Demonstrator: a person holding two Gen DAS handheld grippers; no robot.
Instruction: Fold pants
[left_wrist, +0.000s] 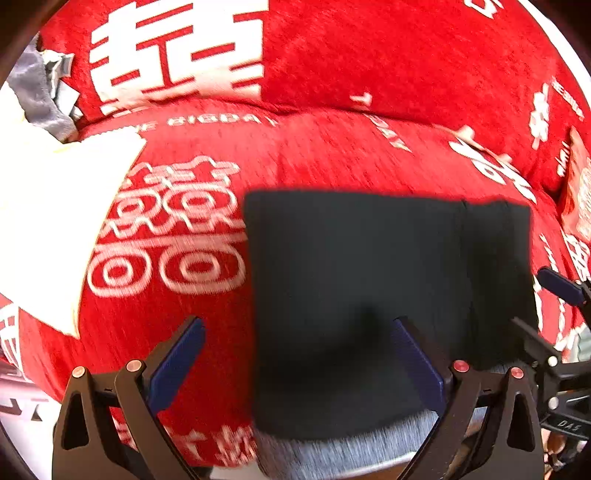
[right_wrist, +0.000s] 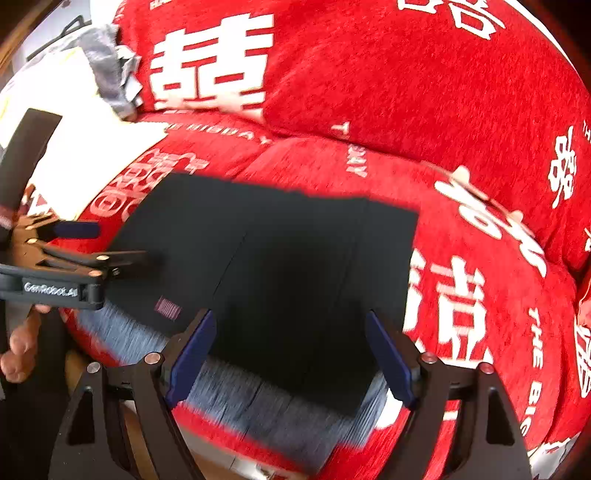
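Observation:
The black pants (left_wrist: 369, 280) lie folded into a flat rectangle on the red sofa seat (left_wrist: 177, 332); a grey waistband (left_wrist: 351, 446) shows at the near edge. They also show in the right wrist view (right_wrist: 280, 258), with a small pink label (right_wrist: 168, 307) near the left. My left gripper (left_wrist: 299, 362) is open just above the pants' left near corner and holds nothing. My right gripper (right_wrist: 291, 354) is open over the near edge of the pants, empty. Each gripper shows at the edge of the other's view: the right one (left_wrist: 554, 295), the left one (right_wrist: 92, 243).
A red sofa back cushion (left_wrist: 369, 55) with white characters rises behind the seat. A white cloth (left_wrist: 48, 221) and a grey garment (left_wrist: 37, 96) lie at the left. An orange packet (left_wrist: 580, 199) sits at the right. A hand (right_wrist: 18, 350) holds the left gripper.

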